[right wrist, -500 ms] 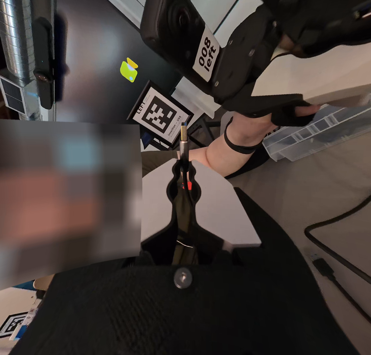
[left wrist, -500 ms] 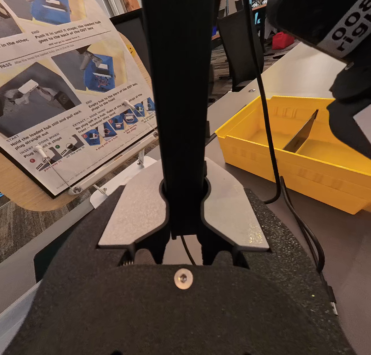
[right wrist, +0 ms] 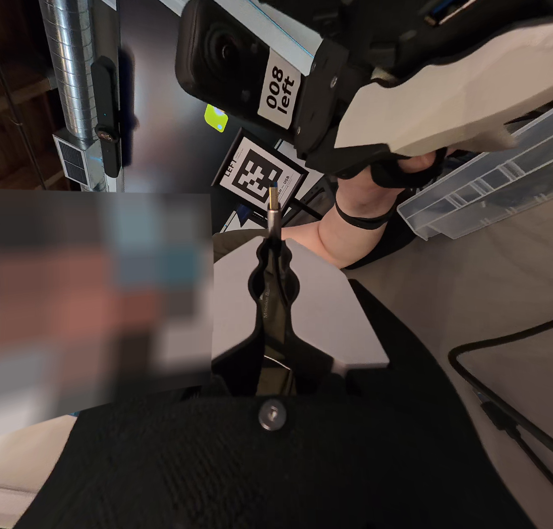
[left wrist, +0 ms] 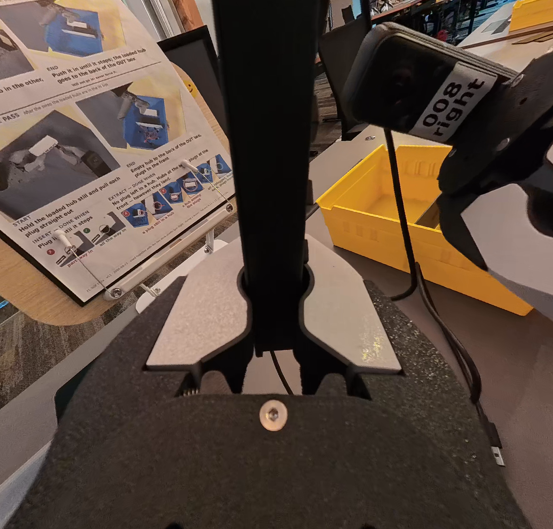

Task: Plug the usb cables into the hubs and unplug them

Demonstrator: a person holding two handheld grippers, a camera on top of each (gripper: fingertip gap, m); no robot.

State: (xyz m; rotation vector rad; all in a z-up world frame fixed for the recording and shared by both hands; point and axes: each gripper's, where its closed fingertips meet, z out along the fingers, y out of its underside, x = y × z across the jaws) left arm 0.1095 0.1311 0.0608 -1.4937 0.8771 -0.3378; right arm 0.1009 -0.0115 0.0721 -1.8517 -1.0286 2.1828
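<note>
My left gripper (left wrist: 273, 263) is shut on a long black USB hub (left wrist: 266, 126), which stands upright between the fingers. My right gripper (right wrist: 274, 242) is shut on a silver USB plug (right wrist: 273, 206) with a blue tip; the plug points forward past the fingertips. Its black cable (left wrist: 401, 200) hangs down to the table. In the right wrist view the left gripper's finger (right wrist: 434, 96) shows at the upper right, with a blue port of the hub (right wrist: 446, 12) above it. The plug is apart from the hub. A loose plug (left wrist: 495, 452) lies on the table.
A yellow bin (left wrist: 374, 230) with a divider stands on the grey table (left wrist: 449, 350) to the right. An instruction sheet on a stand (left wrist: 89, 155) is at the left. A clear plastic bin (right wrist: 478, 185), a framed marker card (right wrist: 257, 173) and another cable end (right wrist: 493, 416) show in the right wrist view. Across from one pair of fingers to the other is roughly 15 cm.
In the left wrist view the right gripper now sits lower and farther off, so its whole camera shows. The hub's blue port has come into the right wrist view. Both grips are unchanged.
</note>
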